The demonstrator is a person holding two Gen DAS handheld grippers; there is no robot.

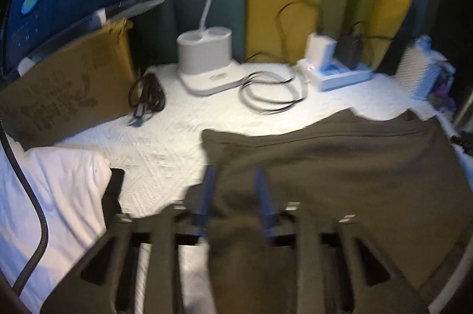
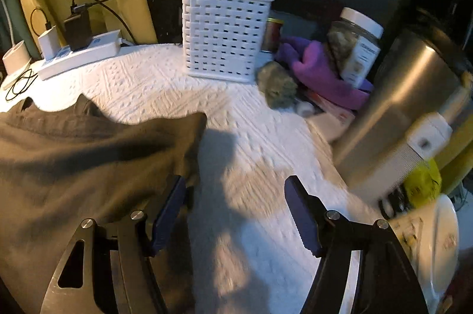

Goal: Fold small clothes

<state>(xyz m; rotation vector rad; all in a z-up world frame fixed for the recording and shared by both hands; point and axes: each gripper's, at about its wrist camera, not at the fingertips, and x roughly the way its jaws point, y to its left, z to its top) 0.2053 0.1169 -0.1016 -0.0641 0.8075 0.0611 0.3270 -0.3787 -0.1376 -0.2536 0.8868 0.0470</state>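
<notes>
White slatted basket [image 2: 226, 33] stuffed with bags and papers. Left hand-held gripper [image 1: 236, 175] part open over olive garment [image 1: 354, 166]; right hand-held gripper [image 2: 235, 189] wide, empty.

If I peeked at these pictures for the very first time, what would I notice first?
Probably the big dark olive cloth spread across the white quilted bed cover, right in front of both grippers. Next, the white woven basket stuffed with bits at the back of the right view, with a purple cloth beside it.
</notes>
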